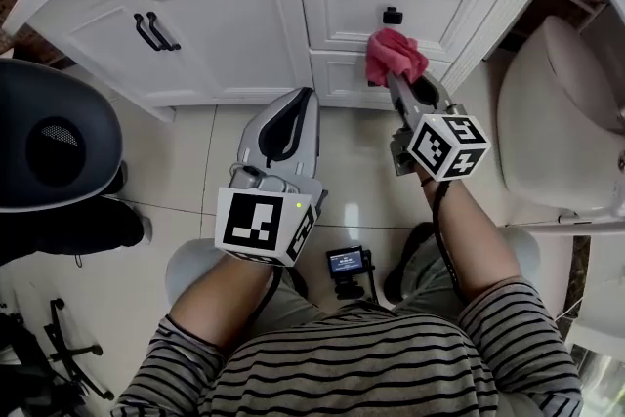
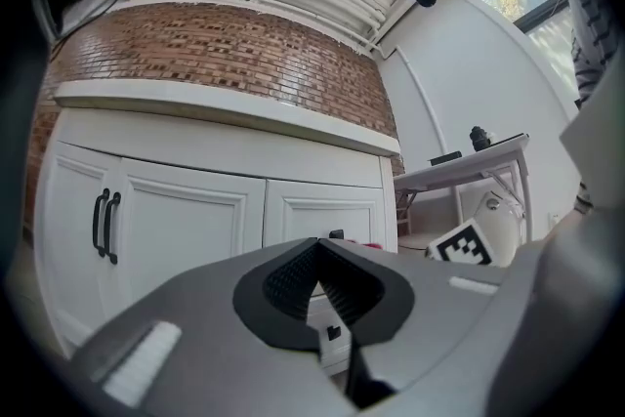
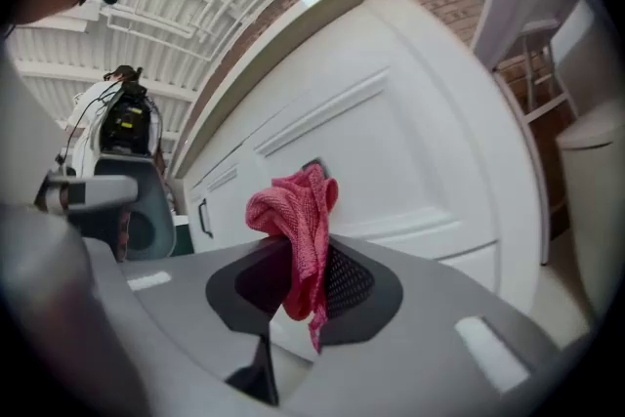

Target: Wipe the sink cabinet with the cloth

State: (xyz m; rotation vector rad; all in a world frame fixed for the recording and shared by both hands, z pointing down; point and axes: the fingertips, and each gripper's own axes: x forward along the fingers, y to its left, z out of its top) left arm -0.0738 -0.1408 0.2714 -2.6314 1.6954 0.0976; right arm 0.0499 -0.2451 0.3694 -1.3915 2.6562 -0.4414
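Note:
The white sink cabinet point(image 1: 234, 44) fills the top of the head view, with two doors at left and drawers at right. My right gripper point(image 1: 396, 81) is shut on a pink-red cloth point(image 1: 394, 57), which is bunched at the drawer fronts just below the black knob point(image 1: 392, 15). In the right gripper view the cloth point(image 3: 293, 220) hangs between the jaws close to the cabinet point(image 3: 420, 142); I cannot tell if it touches. My left gripper point(image 1: 304, 99) is shut and empty, low before the cabinet. The left gripper view shows its jaws closed point(image 2: 314, 254) and facing the cabinet point(image 2: 186, 210).
Two black handles point(image 1: 154, 31) sit on the cabinet's left doors. A white toilet point(image 1: 557, 112) stands at the right, a black chair point(image 1: 54, 146) at the left. A small black device point(image 1: 347, 261) lies on the tiled floor point(image 1: 186, 161) between the person's knees.

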